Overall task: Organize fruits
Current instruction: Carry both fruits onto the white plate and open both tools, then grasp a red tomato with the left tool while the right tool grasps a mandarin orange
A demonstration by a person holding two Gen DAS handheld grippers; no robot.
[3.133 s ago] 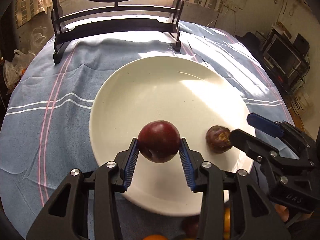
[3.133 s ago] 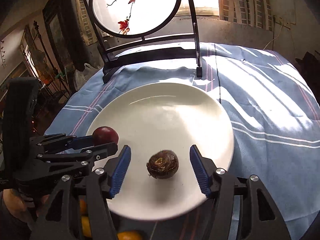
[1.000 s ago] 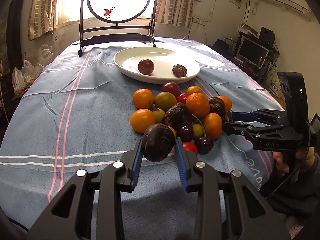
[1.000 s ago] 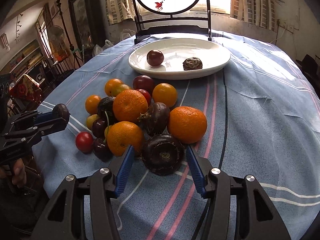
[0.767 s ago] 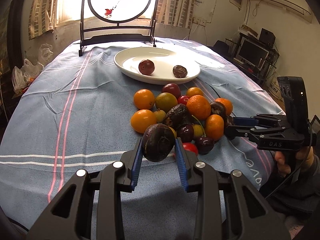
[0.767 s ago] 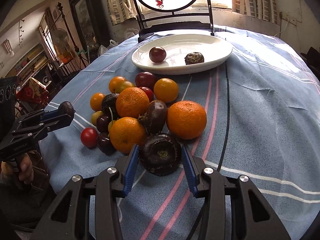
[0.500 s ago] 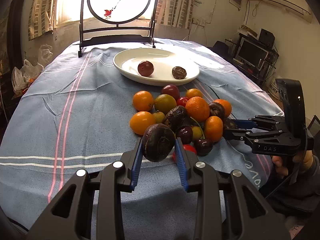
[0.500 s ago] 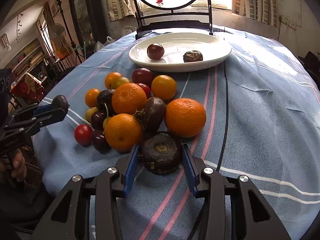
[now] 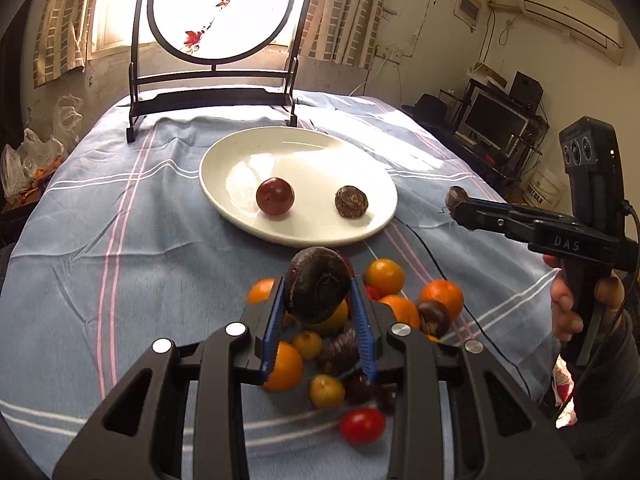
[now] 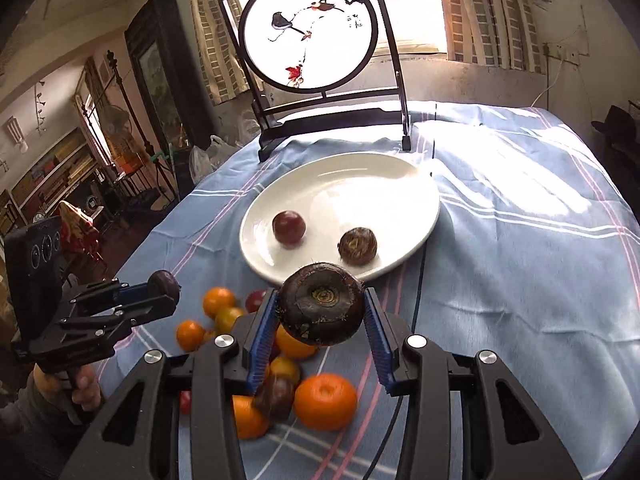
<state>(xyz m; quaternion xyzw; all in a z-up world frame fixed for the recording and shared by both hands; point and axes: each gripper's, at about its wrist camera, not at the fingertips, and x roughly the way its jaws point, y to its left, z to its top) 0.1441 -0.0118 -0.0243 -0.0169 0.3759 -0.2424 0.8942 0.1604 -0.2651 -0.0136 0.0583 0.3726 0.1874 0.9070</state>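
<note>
You have both dark fruits off the pile now: your left tongs [image 9: 318, 312] clench one dark fruit [image 9: 318, 284] at frame centre, your right tongs [image 10: 320, 328] another [image 10: 322, 304]. Both hang short of the white plate [image 9: 224, 152], so delivery comes next.

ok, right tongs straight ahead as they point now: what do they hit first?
Probably the white plate: its near rim lies just past the dark round fruit clamped in the right tongs. The brown fruit on it sits right behind. Depth is unclear.
</note>
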